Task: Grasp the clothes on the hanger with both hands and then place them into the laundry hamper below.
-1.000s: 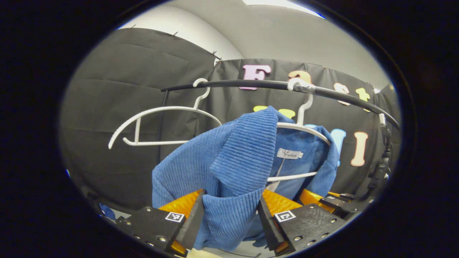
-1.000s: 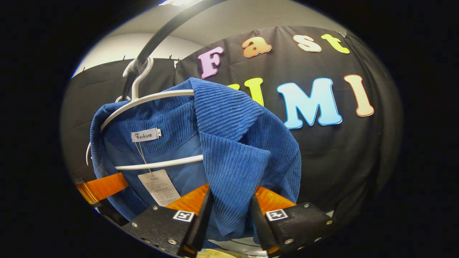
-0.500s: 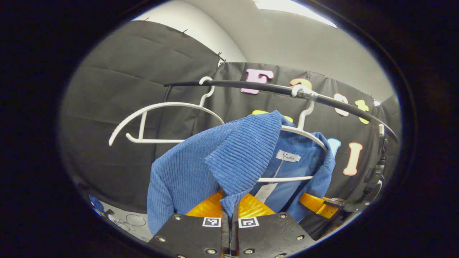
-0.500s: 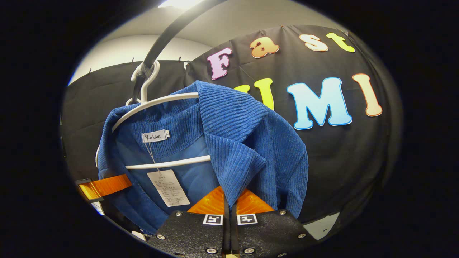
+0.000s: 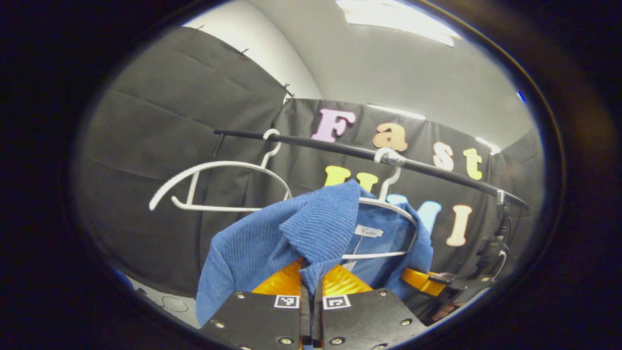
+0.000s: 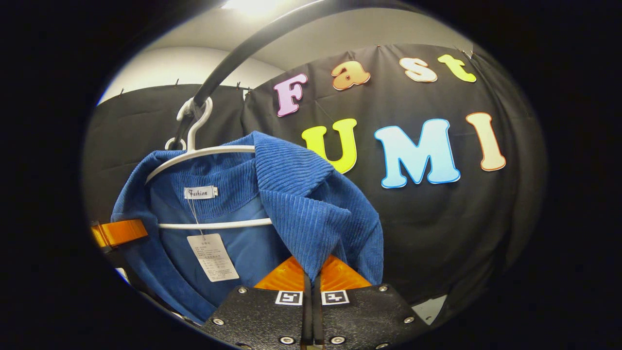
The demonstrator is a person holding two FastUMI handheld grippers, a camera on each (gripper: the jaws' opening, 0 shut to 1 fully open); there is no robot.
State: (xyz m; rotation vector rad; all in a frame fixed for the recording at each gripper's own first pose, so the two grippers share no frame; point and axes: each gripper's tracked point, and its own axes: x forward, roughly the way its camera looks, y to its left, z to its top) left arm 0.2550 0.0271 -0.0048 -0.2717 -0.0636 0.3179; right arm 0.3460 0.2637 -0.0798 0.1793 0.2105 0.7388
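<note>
Both hand-held grippers are closed on the blue jacket. Seen in the left gripper view, the left hand-held gripper (image 5: 311, 287) has its fingers pressed together with a point of the ribbed lapel caught between them, and the jacket (image 5: 272, 238) rises from that pinch up to its hanger (image 5: 388, 214). That hanger is white and hooks over a black rail (image 5: 340, 148); the jacket's near shoulder is draped forward and sags below the hanger arm (the far shoulder sits on it). A second white hanger (image 5: 214, 187), bare, hangs on the same rail to the left, apart from the jacket. Low on the right of this view the right hand-held gripper (image 5: 425, 282) shows beside the jacket's other front edge.

From the right gripper view, the right hand-held gripper (image 6: 311, 287) is likewise squeezed shut, with the tip of the other lapel nipped between its fingers. The jacket (image 6: 311, 204) hangs open above it, its neck label (image 6: 200, 192) and a paper tag (image 6: 212, 257) showing inside, and the hanger's lower bar crossing behind the tag's string. At the left edge the left hand-held gripper (image 6: 119, 232) touches the jacket's far side.
</note>
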